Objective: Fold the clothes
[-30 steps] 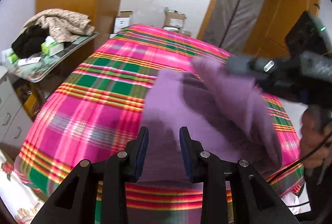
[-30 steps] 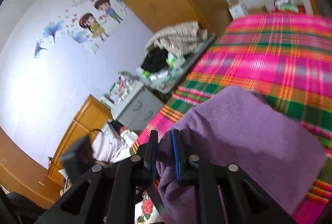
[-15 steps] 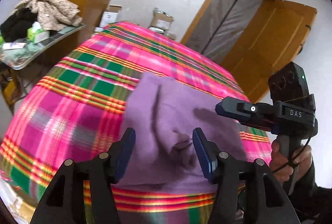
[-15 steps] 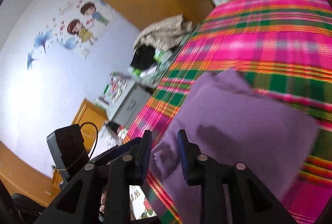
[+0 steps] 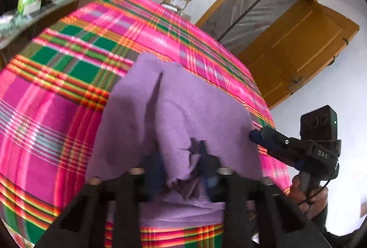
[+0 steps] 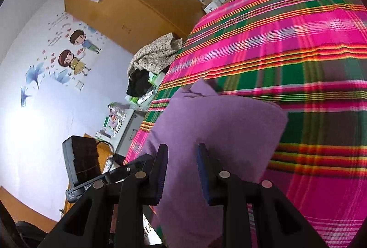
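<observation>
1. Soft purple fleece garment [image 5: 183, 114] lies partly folded on the pink-green plaid bedspread [image 5: 57, 87], lower centre of frame.
2. Left gripper [image 5: 181, 165]: jaws closing on a bunched near edge.
3. Right gripper [image 6: 181, 170]: jaws parted, empty, fleece beneath.
4. Left nearer.
5. Only the left view shows the pinched fold.

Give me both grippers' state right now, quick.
Left gripper: jaws closing on a bunched fold of the purple garment.
Right gripper: open, purple cloth between its fingers, not pinched.
</observation>
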A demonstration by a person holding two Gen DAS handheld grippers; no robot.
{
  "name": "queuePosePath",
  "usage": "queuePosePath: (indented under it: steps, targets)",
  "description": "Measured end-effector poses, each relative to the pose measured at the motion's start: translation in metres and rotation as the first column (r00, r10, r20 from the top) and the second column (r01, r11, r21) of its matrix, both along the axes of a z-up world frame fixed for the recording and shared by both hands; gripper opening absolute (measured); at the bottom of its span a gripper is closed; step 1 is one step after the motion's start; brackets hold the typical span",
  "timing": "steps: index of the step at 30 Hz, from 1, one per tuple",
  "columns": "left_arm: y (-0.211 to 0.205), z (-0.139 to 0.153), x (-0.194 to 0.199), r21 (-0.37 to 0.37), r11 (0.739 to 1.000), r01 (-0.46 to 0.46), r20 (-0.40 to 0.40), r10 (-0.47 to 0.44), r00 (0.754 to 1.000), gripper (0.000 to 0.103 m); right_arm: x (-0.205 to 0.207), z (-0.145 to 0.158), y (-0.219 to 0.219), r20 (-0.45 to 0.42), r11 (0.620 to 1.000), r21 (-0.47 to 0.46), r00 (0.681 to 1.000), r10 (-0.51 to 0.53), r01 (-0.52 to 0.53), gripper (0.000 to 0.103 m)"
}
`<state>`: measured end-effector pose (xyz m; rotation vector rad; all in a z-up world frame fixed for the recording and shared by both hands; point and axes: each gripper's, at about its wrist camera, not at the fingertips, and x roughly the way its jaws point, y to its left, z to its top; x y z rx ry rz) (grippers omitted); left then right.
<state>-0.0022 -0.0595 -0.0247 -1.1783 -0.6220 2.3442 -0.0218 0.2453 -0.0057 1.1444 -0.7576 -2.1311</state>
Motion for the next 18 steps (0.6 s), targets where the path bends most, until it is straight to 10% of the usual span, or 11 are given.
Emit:
queuePosePath:
  steps: [6, 12, 18]
  targets:
    - [-0.023, 0.021, 0.003, 0.016, 0.998, -0.064, -0.109, 0.065, 0.992, 0.017, 0.0, 0.002, 0.013, -0.019, 0.999, -0.005, 0.999, -0.046, 0.046, 0.027]
    - [-0.037, -0.025, 0.008, -0.021, 0.994, -0.104, 0.018, 0.105, 0.994, 0.016, -0.006, 0.0, 0.004, -0.042, 0.998, 0.049, 0.998, -0.038, 0.04, 0.027]
    - [-0.042, -0.02, 0.011, -0.035, 0.994, -0.104, -0.024, 0.104, 0.994, 0.017, -0.019, -0.005, -0.003, -0.077, 0.994, 0.103, 0.997, -0.032, 0.04, 0.021]
